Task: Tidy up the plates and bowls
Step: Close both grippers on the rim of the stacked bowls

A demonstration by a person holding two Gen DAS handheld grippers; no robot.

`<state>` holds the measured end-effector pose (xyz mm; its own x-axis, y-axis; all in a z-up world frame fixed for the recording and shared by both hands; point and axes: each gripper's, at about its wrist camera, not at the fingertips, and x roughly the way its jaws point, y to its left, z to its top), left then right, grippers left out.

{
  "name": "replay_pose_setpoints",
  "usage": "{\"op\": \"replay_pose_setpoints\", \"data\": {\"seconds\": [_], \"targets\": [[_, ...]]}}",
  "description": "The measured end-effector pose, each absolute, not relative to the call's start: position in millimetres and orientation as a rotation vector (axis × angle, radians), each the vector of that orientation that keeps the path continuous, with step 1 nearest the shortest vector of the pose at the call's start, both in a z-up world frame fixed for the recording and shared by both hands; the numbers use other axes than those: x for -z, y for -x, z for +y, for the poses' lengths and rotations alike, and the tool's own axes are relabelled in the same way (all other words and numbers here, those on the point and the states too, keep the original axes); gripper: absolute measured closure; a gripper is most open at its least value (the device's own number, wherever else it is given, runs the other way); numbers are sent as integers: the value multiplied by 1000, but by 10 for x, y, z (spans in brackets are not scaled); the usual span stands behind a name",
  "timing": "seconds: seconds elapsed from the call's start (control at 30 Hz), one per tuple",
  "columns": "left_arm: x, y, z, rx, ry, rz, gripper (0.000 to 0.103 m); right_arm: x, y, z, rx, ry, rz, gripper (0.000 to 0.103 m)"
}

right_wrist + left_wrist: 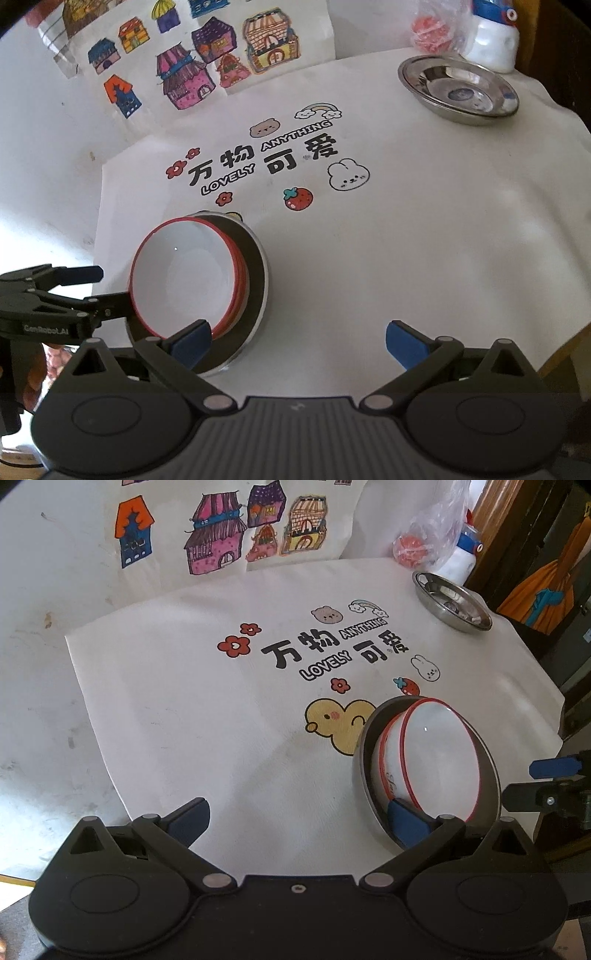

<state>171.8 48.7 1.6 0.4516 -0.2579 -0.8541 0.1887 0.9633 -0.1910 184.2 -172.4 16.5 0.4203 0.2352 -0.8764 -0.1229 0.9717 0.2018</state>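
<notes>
While both tools tilt steeply down over the table, the scene reads so:
Left gripper (299, 821): jaws spread wide, nothing pinched; its right-hand blue pad sits against the near rim of the stacked bowls at 4 o'clock in its own view.
Right gripper (299, 343): jaws wide, holding nothing; its left-hand pad overlaps the stack's near edge at 8 o'clock in its view.
Stacked bowls (184, 280): white, red-rimmed, nested inside a steel dish (258, 273), between the two grippers.
Steel plate (458, 90): alone at 1 o'clock, well apart from the stack.
Surface: white cloth (184, 709) printed with a duck, rabbit, strawberry, flowers and lettering.
Backdrop: drawing of coloured houses (218, 535) at 11 o'clock.
Beyond the plate: plastic bag (432, 528) with something red, and a white bottle (493, 40).
</notes>
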Motion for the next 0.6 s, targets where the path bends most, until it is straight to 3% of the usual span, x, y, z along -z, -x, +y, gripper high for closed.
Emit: {"op": "replay_pose_setpoints", "data": {"seconds": [0.6], "targets": [[17, -1754, 480, 282, 50, 1049, 1, -171, -1875, -1558, -261, 49, 1102, 1]]}}
